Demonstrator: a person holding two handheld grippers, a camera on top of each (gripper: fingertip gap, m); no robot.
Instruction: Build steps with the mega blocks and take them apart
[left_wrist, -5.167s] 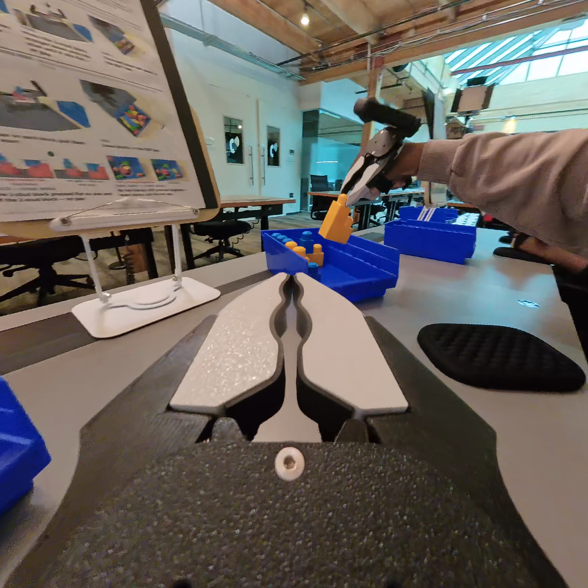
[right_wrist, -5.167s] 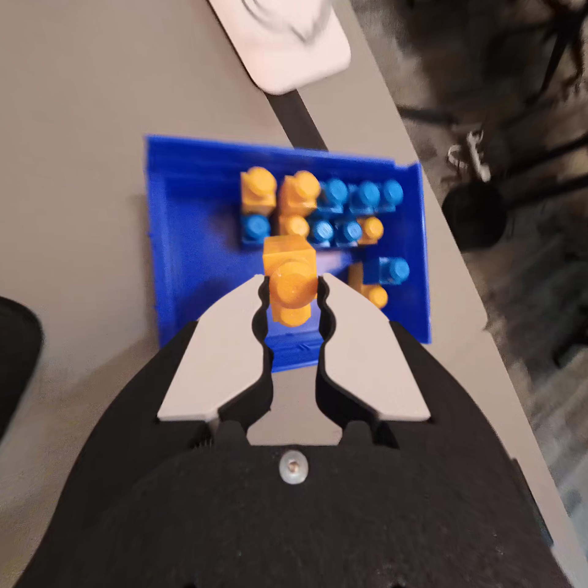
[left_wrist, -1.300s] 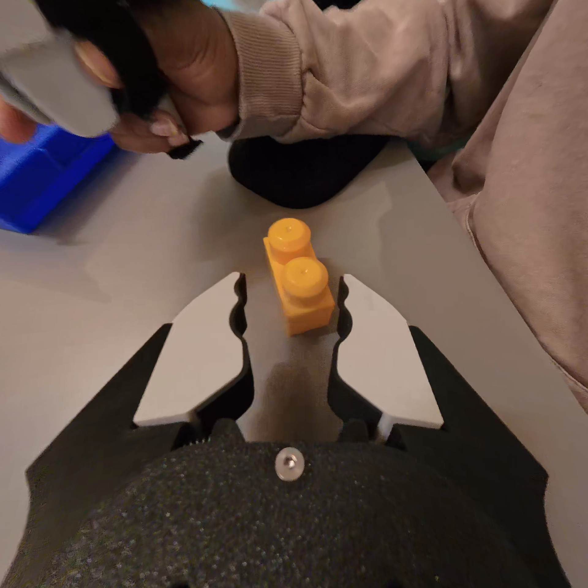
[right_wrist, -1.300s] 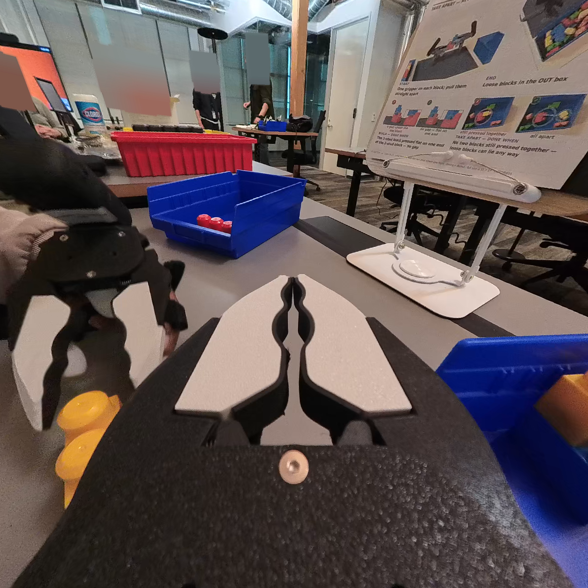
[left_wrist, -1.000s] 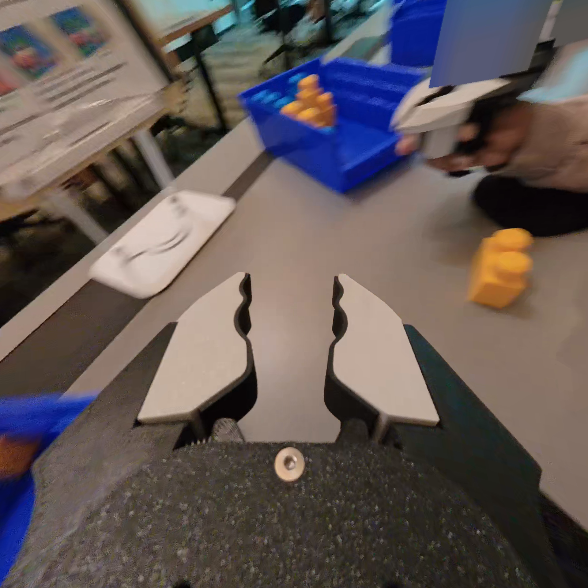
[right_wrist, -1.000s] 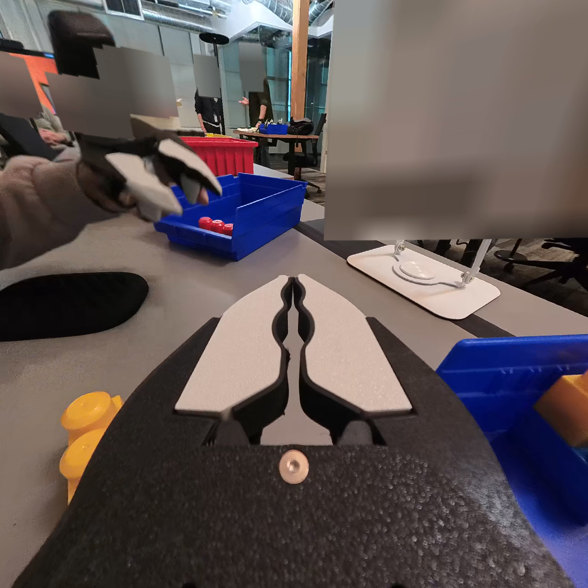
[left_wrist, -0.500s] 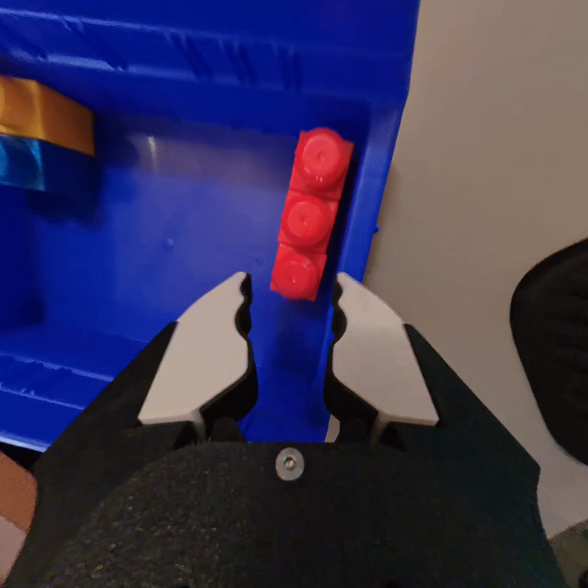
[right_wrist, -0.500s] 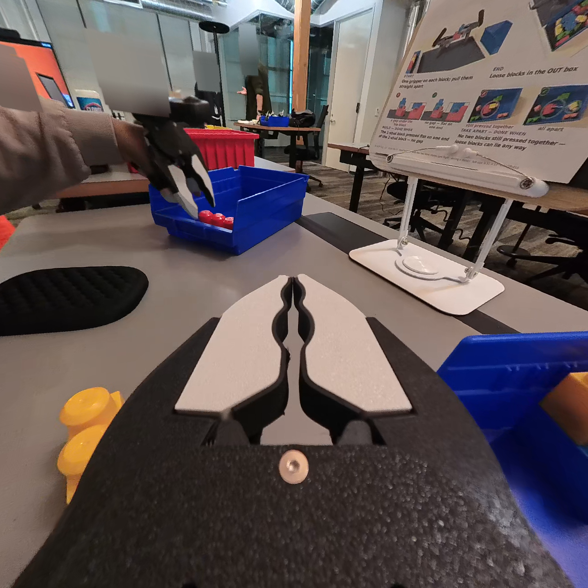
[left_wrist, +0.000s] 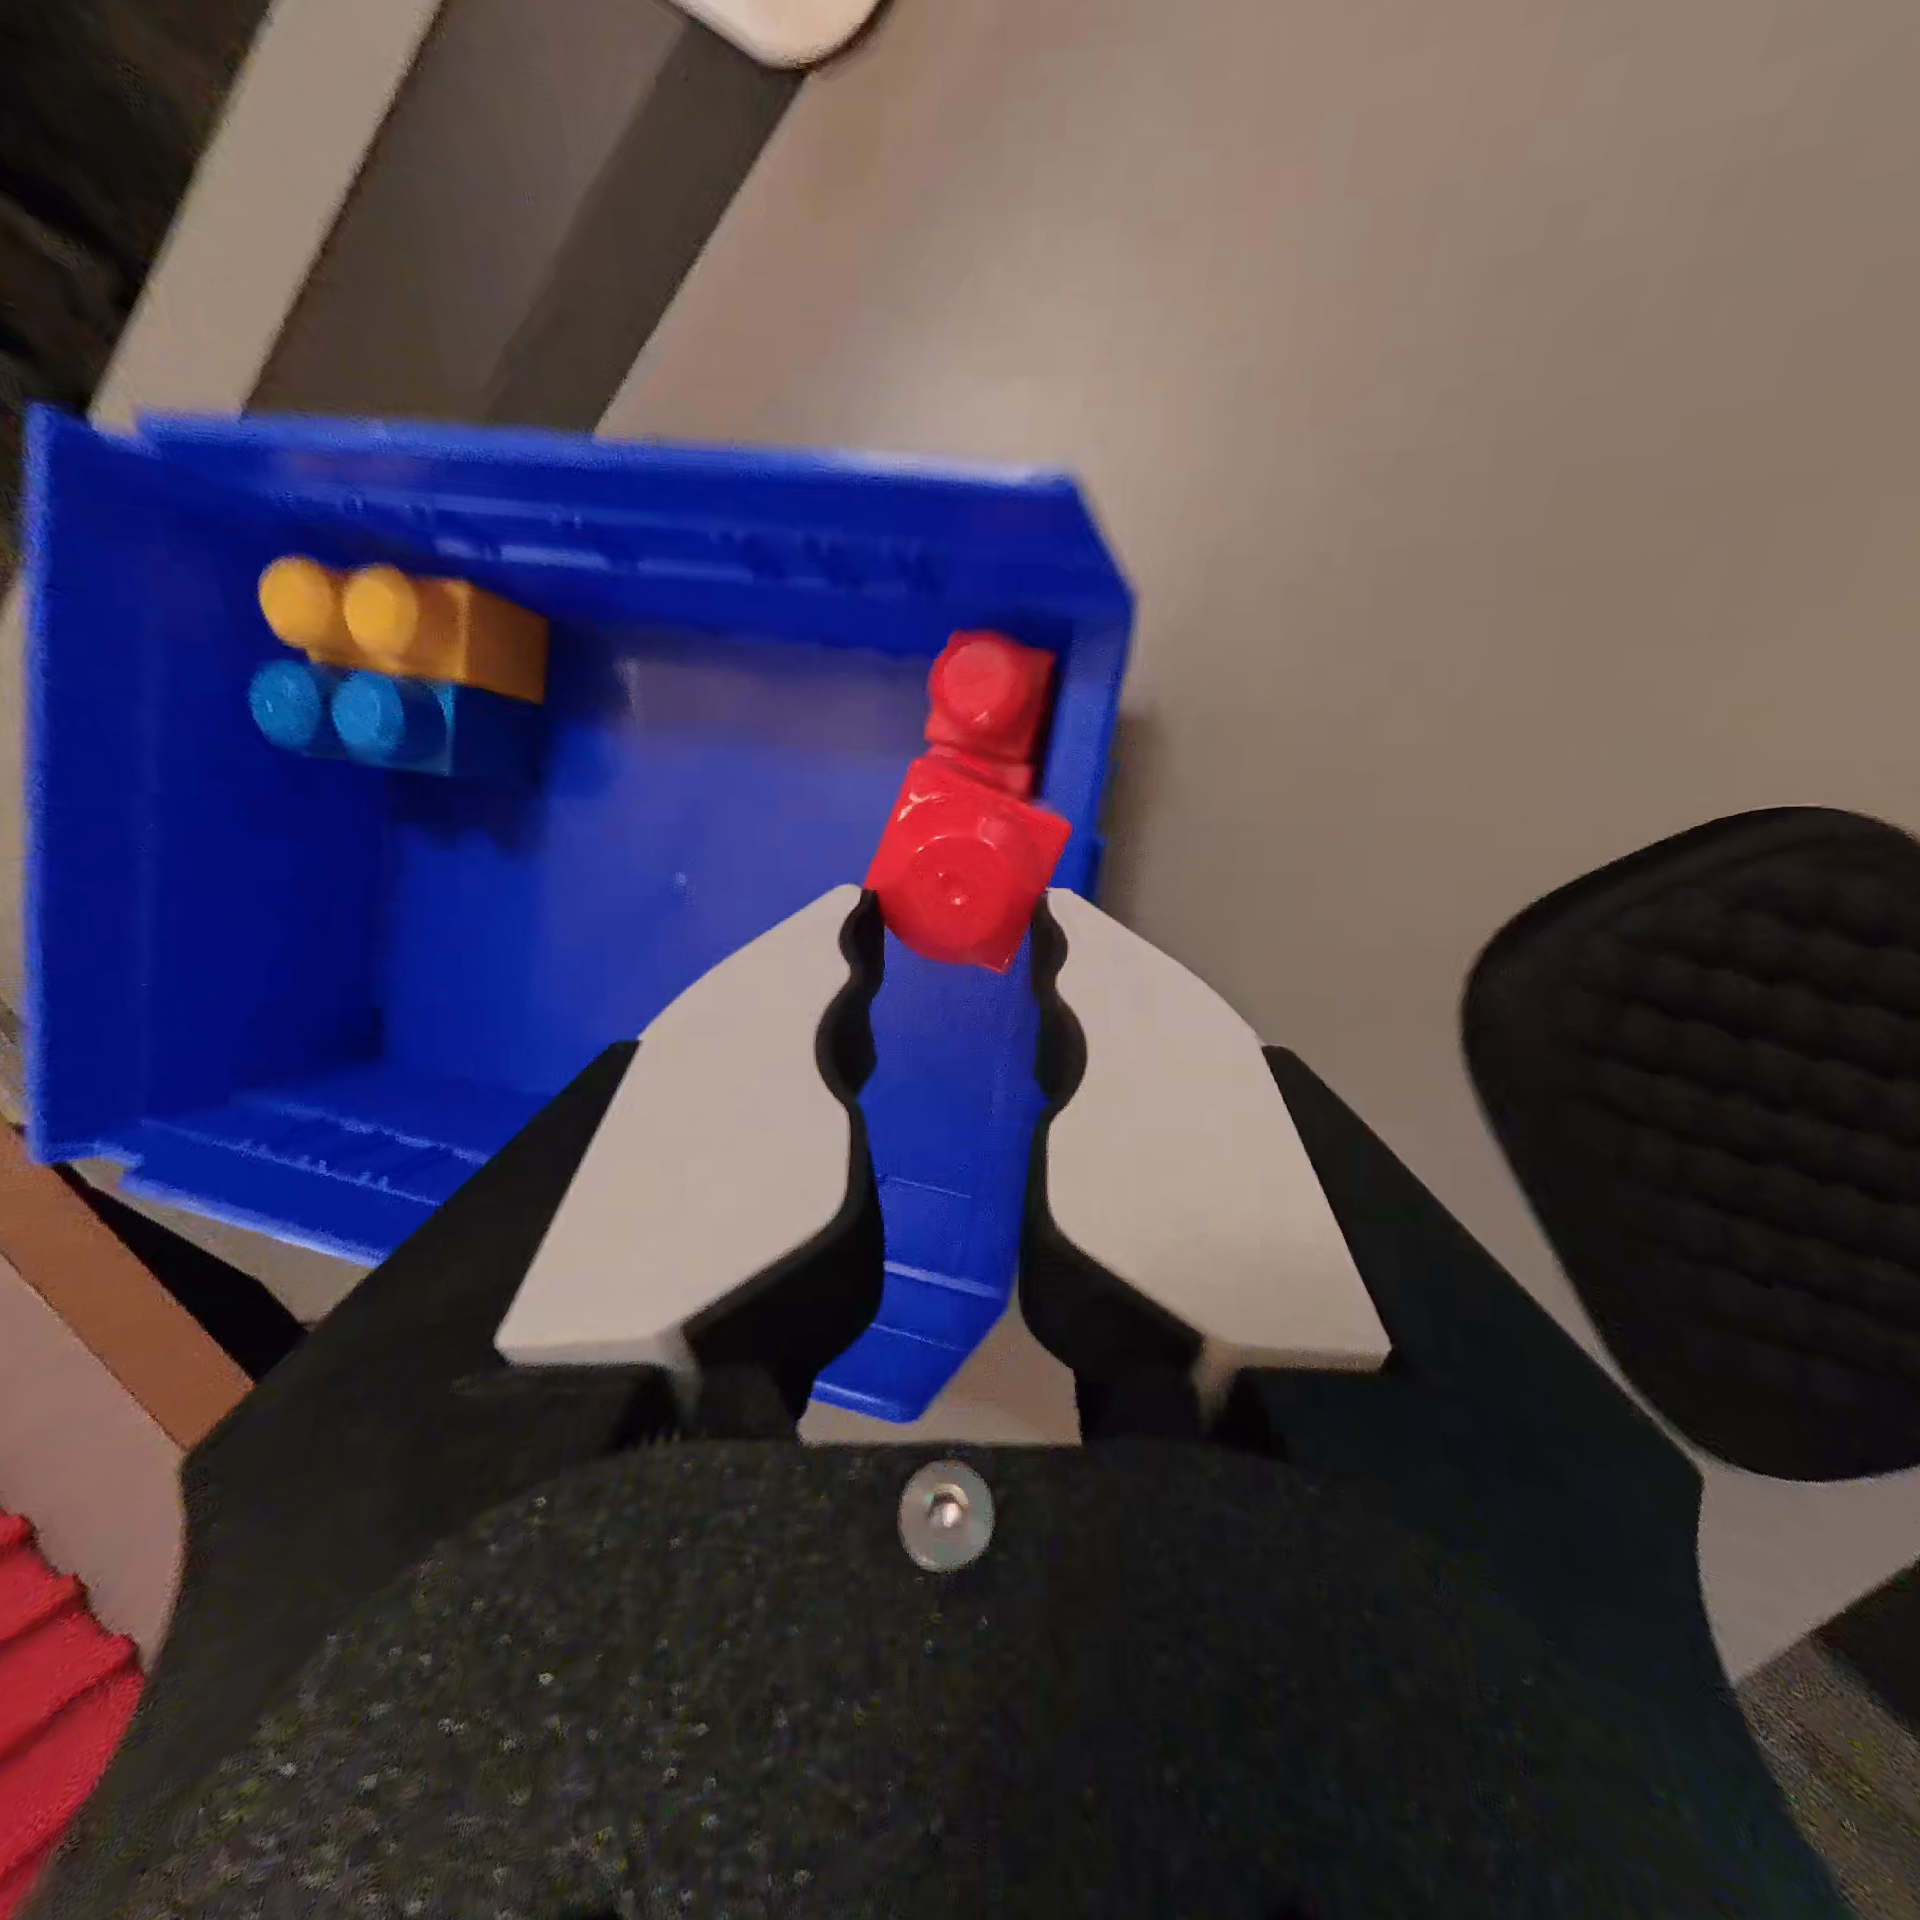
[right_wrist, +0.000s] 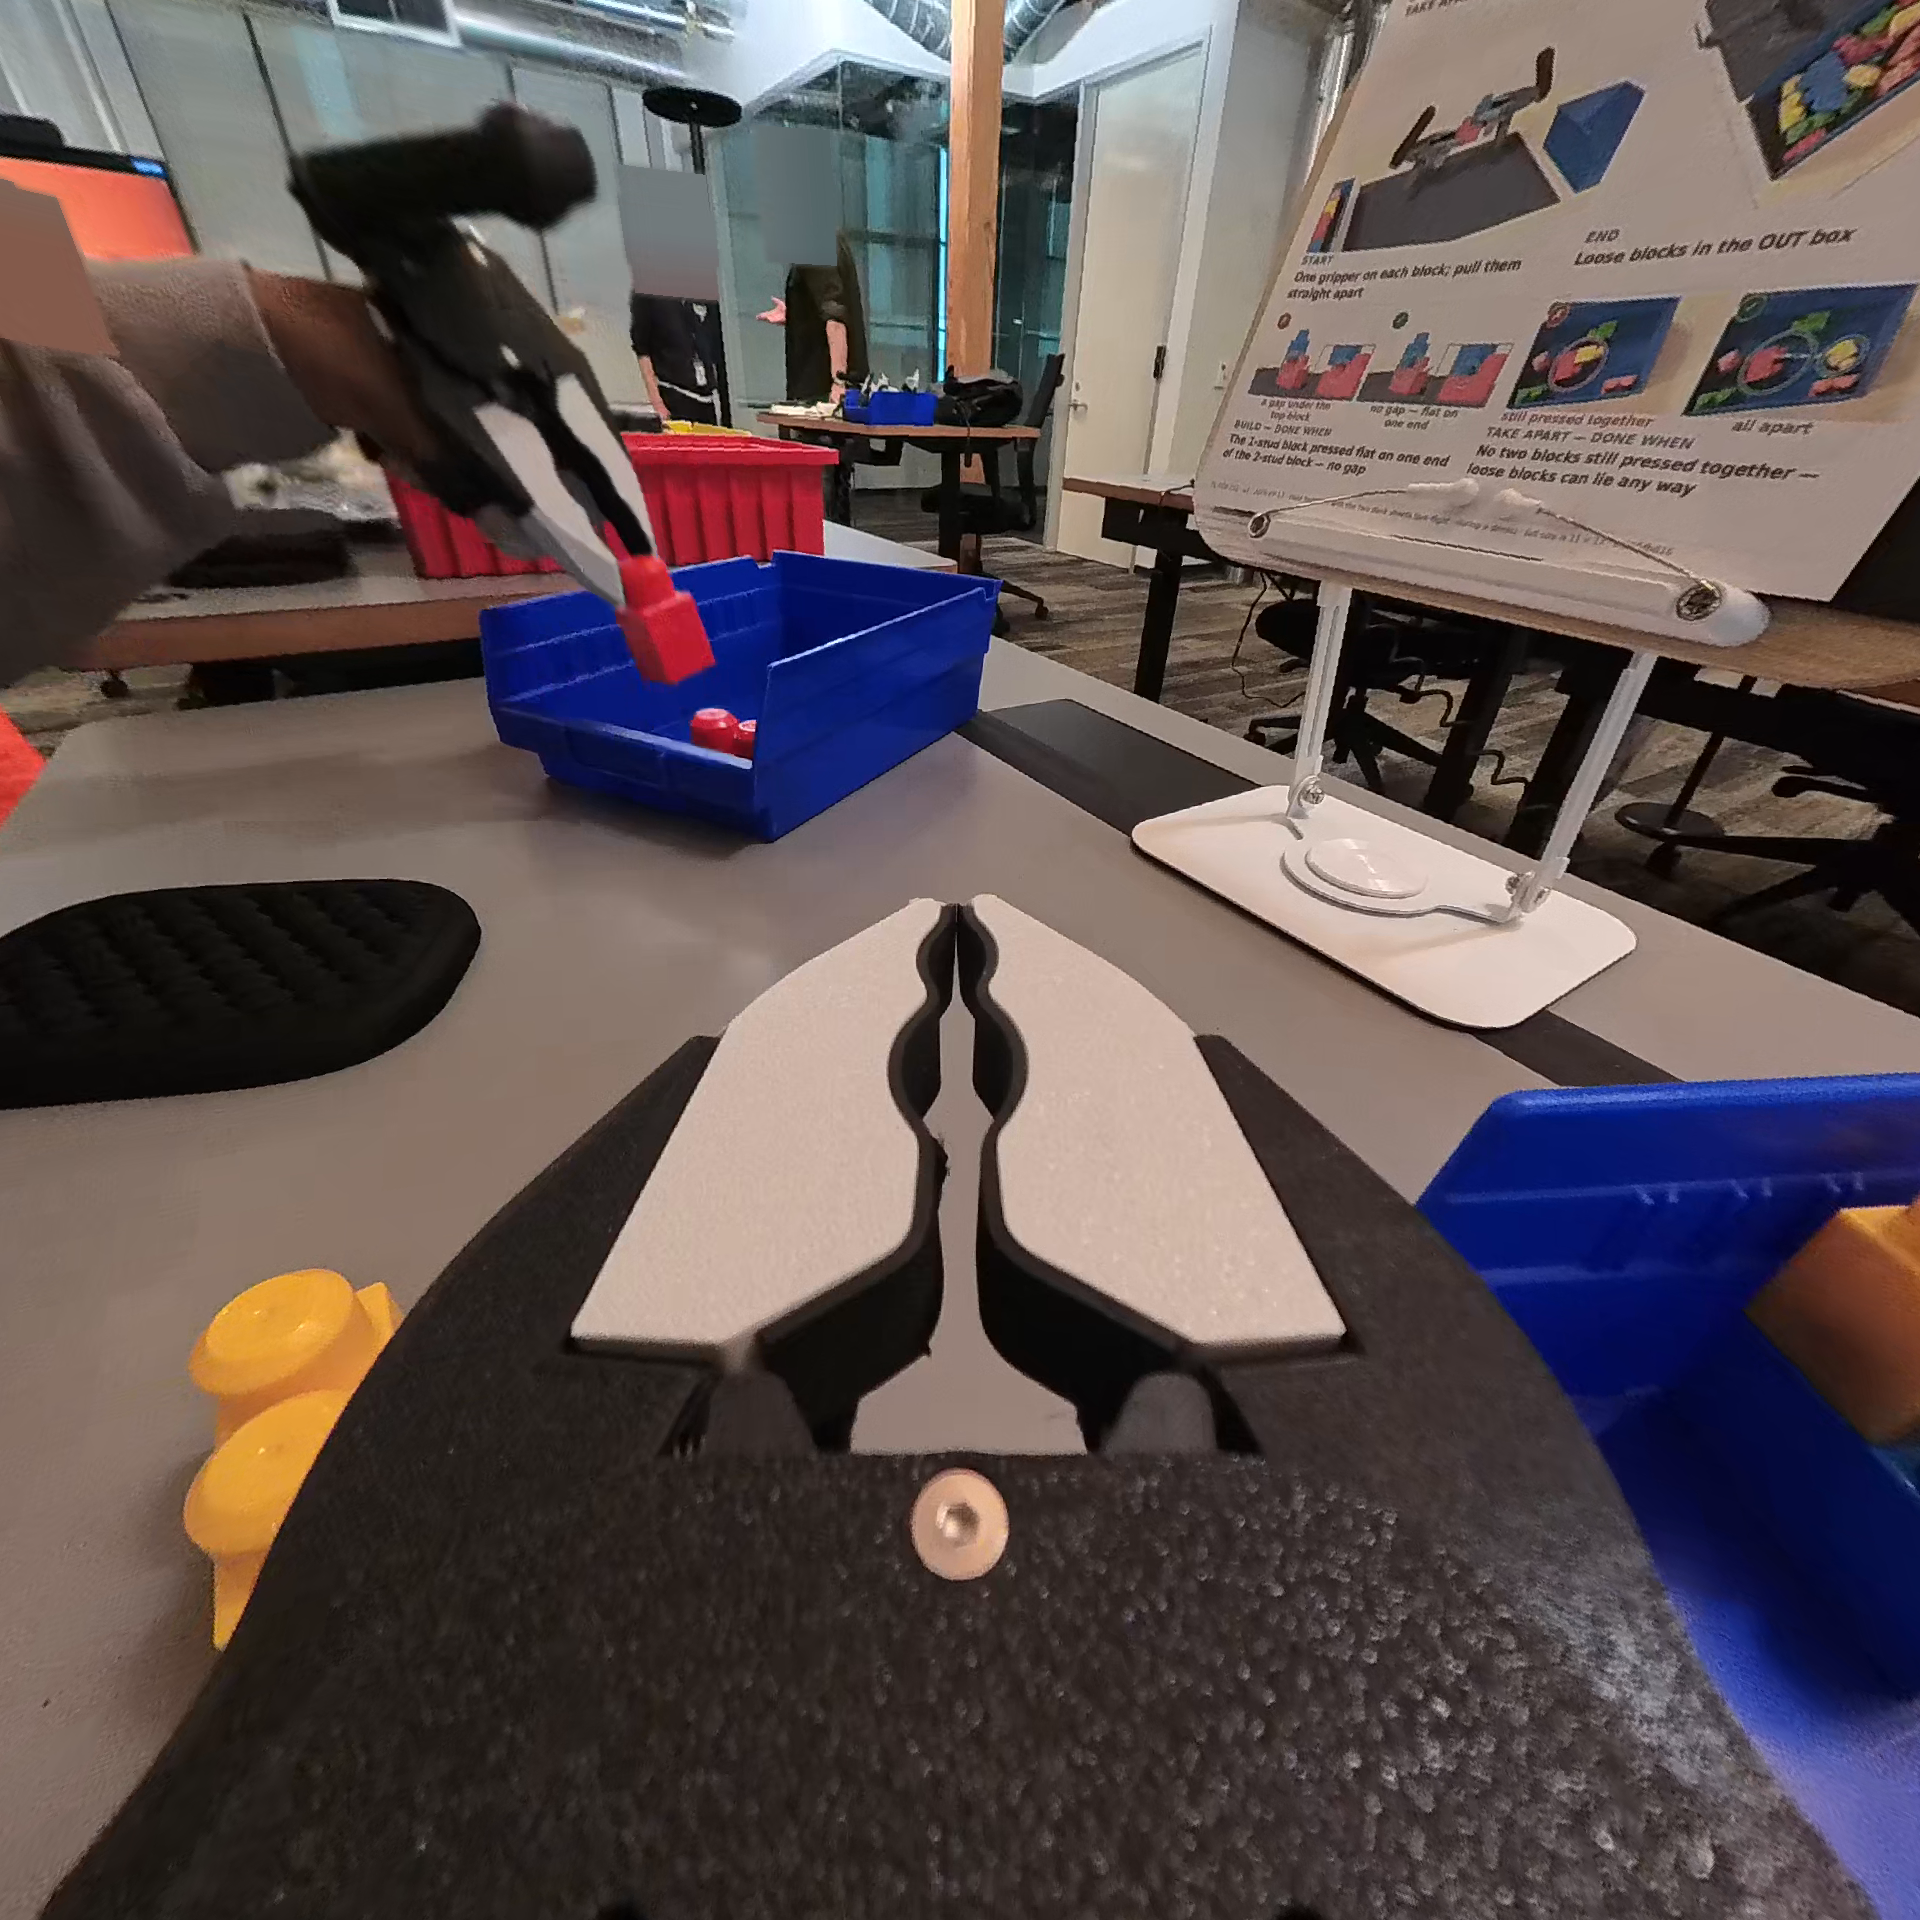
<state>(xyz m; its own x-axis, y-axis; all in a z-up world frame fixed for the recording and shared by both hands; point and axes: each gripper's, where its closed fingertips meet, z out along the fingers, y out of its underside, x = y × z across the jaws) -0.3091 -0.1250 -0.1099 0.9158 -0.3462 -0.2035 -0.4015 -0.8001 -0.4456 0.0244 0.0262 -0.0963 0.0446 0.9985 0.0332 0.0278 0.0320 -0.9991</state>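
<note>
Left gripper (left_wrist: 954, 906) clamped on a red block (left_wrist: 966, 891) above the blue bin (left_wrist: 208, 852), right gripper (right_wrist: 958, 914) pressed closed, empty, beside a yellow block (right_wrist: 275, 1413) on the table (right_wrist: 644, 935)

A grey surface (right_wrist: 644, 935) with a dark strip (right_wrist: 1091, 748) running along its far side is carrying everything. A blue bin (right_wrist: 862, 717) is sitting on it toward the back, and a second blue bin (right_wrist: 1621, 1278) is resting at the near right. A black dimpled pad (right_wrist: 208, 977) is lying flat to the left, apart from both bins. A yellow two-stud block (right_wrist: 270, 1423) is standing on the bare surface at the near left. A white stand base (right_wrist: 1455, 935) is sitting across the dark strip.
</note>
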